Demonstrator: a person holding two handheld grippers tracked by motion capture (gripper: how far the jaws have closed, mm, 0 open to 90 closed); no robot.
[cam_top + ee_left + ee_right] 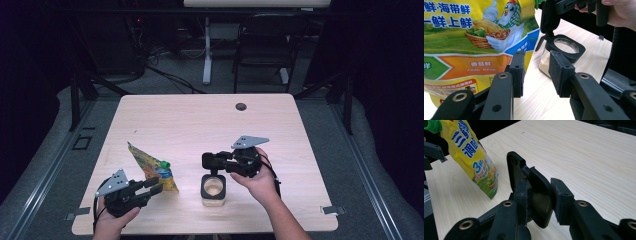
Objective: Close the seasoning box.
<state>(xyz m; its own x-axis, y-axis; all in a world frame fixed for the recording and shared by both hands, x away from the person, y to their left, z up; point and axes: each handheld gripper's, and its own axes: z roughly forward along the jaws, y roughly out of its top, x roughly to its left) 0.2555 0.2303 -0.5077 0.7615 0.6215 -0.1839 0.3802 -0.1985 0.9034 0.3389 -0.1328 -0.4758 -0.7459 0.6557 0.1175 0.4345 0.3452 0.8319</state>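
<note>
A person's right gripper [209, 161] pinches the black flip lid [534, 195] of a glass seasoning jar [214, 190], jaws partly closed with pads pressing both faces of the lid, the jar directly beneath them. The left gripper [154, 186] stands half open beside the yellow seasoning pouch [152, 167]; whether its pads press the pouch's edge cannot be told. To swing the lid fully back, the grip looks best kept firm and the arc gentle, so the jar on the table [190, 115] stays put.
</note>
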